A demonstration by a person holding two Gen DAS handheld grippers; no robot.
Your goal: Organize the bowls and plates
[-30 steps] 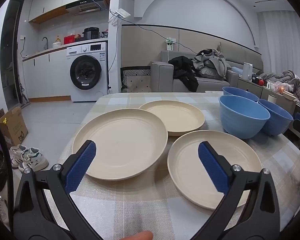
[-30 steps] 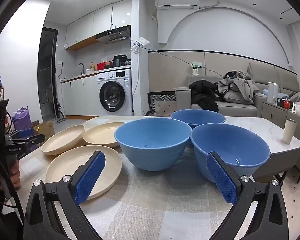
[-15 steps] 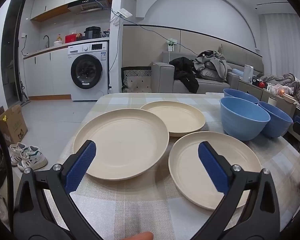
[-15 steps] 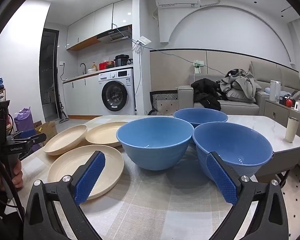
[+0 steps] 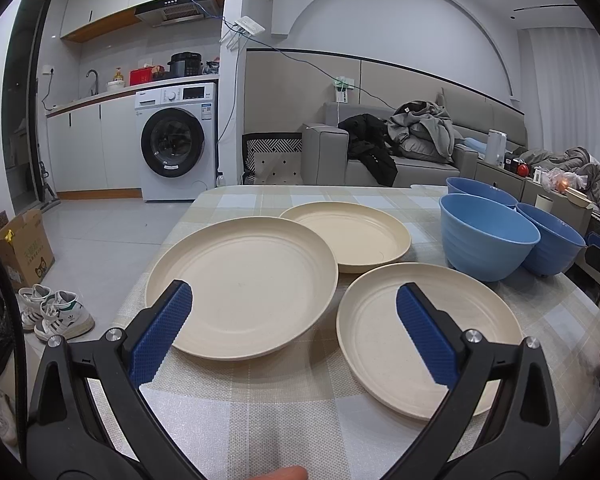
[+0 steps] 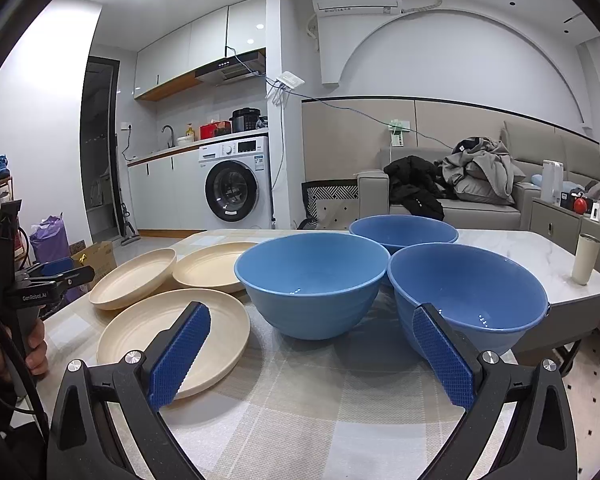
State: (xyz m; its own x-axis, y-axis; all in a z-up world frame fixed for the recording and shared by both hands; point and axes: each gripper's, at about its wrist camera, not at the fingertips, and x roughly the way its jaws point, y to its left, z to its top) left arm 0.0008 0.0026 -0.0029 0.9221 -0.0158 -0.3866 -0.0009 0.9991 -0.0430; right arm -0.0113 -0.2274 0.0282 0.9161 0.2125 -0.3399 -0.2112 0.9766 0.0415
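On the checked cloth (image 5: 284, 412) covering the worktop (image 6: 540, 256), three cream plates and three blue bowls sit in two groups.

Left wrist view: left tongs (image 5: 294, 320) gaping wide, nothing between the blue pads (image 5: 160, 336). Large plate (image 5: 242, 286) lies at 11 o'clock from the tongs, its near rim hidden behind the left pad. Near plate (image 5: 412, 336) lies at 1 o'clock, partly behind the right pad. Far plate (image 5: 350, 236) sits at 12 o'clock beyond both, its near edge overlapped in view by the large plate's rim; cannot tell whether they touch. Bowls stand at 2 o'clock, well apart from the tongs.

Right wrist view: right tongs (image 6: 310, 346) likewise spread wide and empty-handed. Centre bowl (image 6: 312, 284) upright at 12 o'clock, just beyond the pad tips. Right bowl (image 6: 466, 292) at 1 o'clock, its near wall behind the right pad, standing at the worktop's edge. Rear bowl (image 6: 403, 232) at 12 to 1 o'clock, behind the other two; the three stand close together, contact uncertain. From this view the near plate (image 6: 172, 332) lies at 10 o'clock, partly behind the left pad; large plate (image 6: 134, 278) and far plate (image 6: 212, 266) further out at 10 to 11 o'clock.

Left hand (image 6: 32, 350) and its gripper body visible at 9 o'clock of the right view. A white cup (image 6: 586, 258) stands at the worktop's far right corner, 2 o'clock.
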